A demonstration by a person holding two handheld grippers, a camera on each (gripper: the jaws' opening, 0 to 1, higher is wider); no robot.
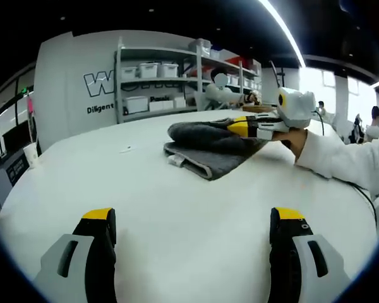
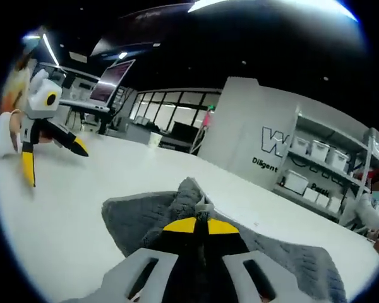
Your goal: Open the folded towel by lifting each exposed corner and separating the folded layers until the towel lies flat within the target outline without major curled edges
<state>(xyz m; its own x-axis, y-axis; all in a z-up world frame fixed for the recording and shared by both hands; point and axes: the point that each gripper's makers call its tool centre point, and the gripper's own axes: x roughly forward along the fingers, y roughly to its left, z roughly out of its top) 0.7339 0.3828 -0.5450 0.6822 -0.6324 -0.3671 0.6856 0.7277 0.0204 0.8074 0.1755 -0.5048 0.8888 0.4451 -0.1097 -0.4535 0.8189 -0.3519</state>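
The grey folded towel (image 1: 211, 148) lies on the white table (image 1: 177, 208), one layer bunched up and pinched in the closed right gripper (image 2: 199, 226). The left gripper (image 1: 192, 224) hovers nearby, jaws wide apart, holding nothing.

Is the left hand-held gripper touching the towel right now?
No: in the left gripper view, the left hand-held gripper is open over bare white table, well short of the grey towel.
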